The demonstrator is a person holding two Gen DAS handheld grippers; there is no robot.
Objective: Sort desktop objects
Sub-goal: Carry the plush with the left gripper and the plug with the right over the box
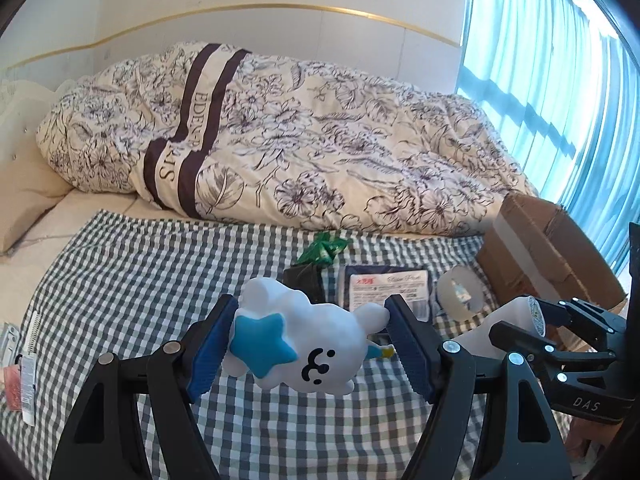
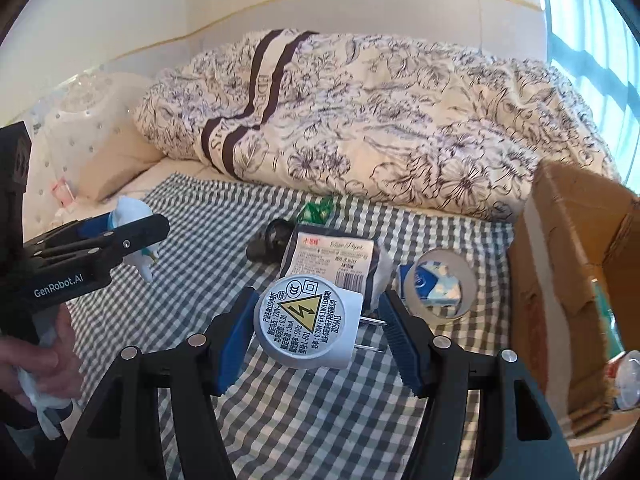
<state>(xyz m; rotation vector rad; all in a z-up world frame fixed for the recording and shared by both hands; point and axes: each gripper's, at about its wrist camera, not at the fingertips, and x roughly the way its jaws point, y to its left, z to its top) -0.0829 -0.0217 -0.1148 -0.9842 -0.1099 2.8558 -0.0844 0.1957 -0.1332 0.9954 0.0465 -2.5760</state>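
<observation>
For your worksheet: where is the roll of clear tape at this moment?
In the right wrist view, the tape roll stands on the checked cloth, between the tissue pack and the cardboard box.

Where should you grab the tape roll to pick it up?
Pinch the tape roll by its top wall, one finger down the hole. It stands on edge on the checked cloth, hole facing us; come from above, clear of the cardboard box.
</observation>
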